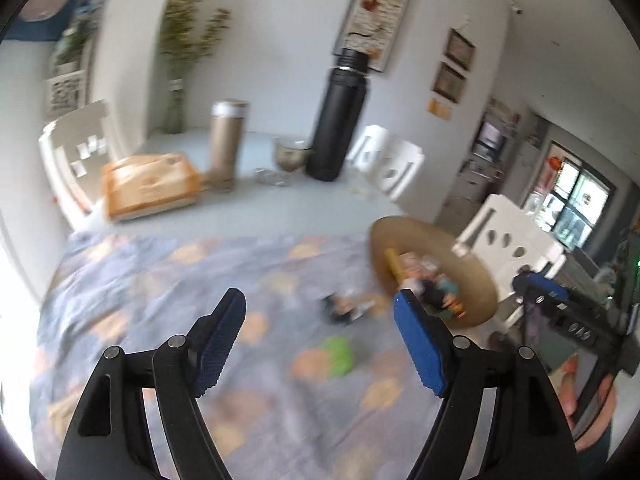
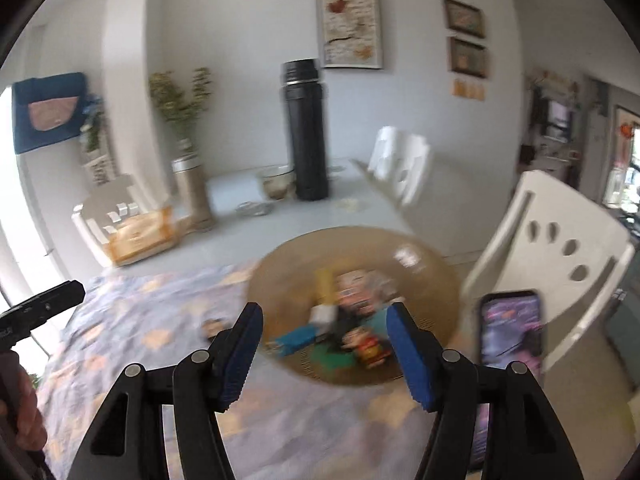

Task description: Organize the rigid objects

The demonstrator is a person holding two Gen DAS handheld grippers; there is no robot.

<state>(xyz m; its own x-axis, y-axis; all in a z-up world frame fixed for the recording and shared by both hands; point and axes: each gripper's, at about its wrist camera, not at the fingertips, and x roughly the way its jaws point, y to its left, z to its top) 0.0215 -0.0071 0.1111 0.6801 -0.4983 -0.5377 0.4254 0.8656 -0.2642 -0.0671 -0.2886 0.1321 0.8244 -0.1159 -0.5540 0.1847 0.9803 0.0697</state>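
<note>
A round tan basket tray (image 2: 424, 264) holds several small toys, among them a yellow tube, a blue box and little figures; it also shows in the left wrist view (image 1: 472, 276). My right gripper (image 2: 324, 312) is open and empty, just above the tray's near side. My left gripper (image 1: 320, 300) is open and empty above the flowered cloth. A small dark figure (image 1: 340, 308) and a green toy (image 1: 339, 355) lie loose on the cloth ahead of it. Both views are blurred.
A tall black flask (image 1: 340, 120), a gold flask (image 1: 228, 140), a glass bowl (image 1: 291, 154) and an orange-edged box (image 1: 148, 184) stand at the table's far side. White chairs (image 2: 560, 264) stand to the right. A phone (image 2: 510, 328) is mounted beside my right gripper.
</note>
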